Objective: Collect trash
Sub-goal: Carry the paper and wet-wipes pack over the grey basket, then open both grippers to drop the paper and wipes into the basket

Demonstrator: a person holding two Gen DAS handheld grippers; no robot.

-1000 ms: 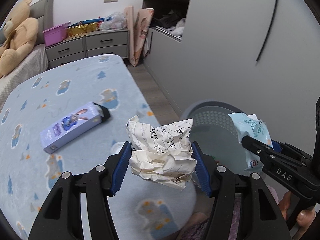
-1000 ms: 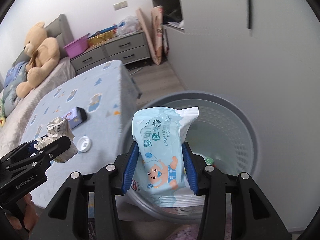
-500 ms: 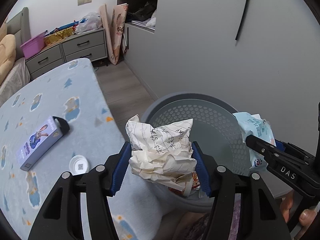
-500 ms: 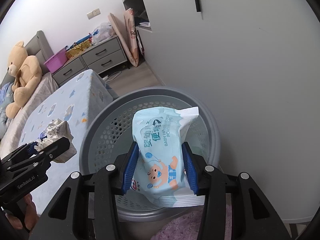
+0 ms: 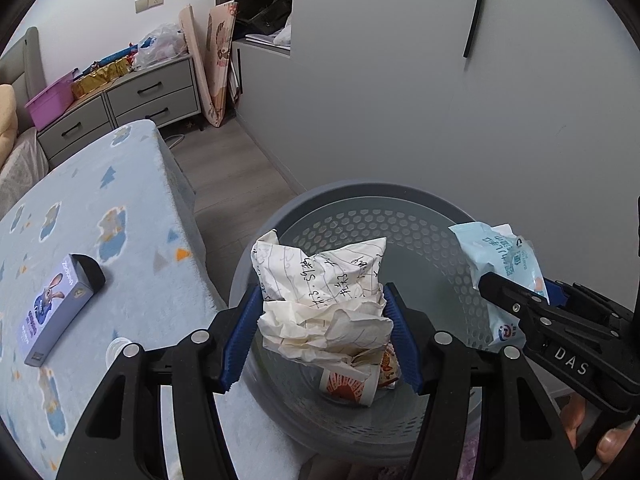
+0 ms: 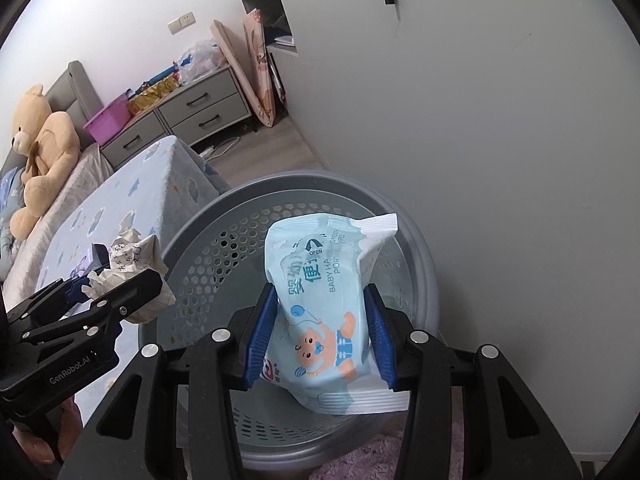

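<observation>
Crumpled handwritten paper [image 5: 320, 304] pinched in left claw [image 5: 320, 340], wipes pack [image 6: 324, 312] (pale blue) pinched in right claw [image 6: 320, 344].

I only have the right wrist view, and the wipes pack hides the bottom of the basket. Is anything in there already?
Observer: Yes. The left wrist view shows a printed paper cup lying at the bottom of the basket.
Operator: Is anything left on the bed?
Observer: A purple box with a cartoon rabbit lies on the bed cover.
Operator: Anything else?
Observer: A small round white cap lies near that box, partly behind the left gripper.
</observation>
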